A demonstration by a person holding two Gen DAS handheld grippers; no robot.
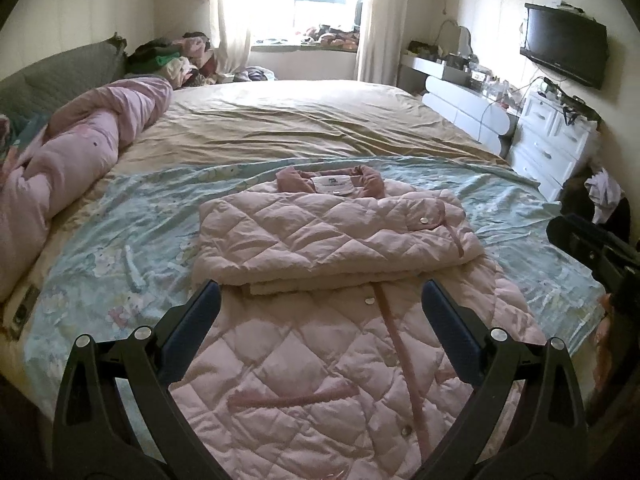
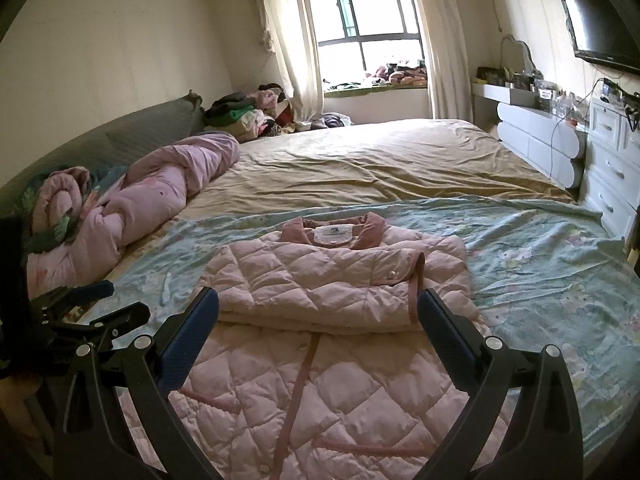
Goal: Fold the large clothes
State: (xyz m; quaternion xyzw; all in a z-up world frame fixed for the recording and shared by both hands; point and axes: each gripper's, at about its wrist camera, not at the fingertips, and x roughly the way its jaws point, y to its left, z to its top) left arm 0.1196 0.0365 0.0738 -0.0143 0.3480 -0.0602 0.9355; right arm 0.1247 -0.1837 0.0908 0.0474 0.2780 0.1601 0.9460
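Note:
A pink quilted coat lies on the bed, collar at the far end, both sleeves folded across its chest. It also shows in the right wrist view. My left gripper is open and empty, held above the coat's lower half. It also shows at the left edge of the right wrist view. My right gripper is open and empty above the coat's lower half. It appears at the right edge of the left wrist view.
The coat rests on a light blue floral sheet over a tan sheet. A rolled pink duvet lies along the left. White drawers and a wall TV stand right. Piled clothes sit beyond the bed.

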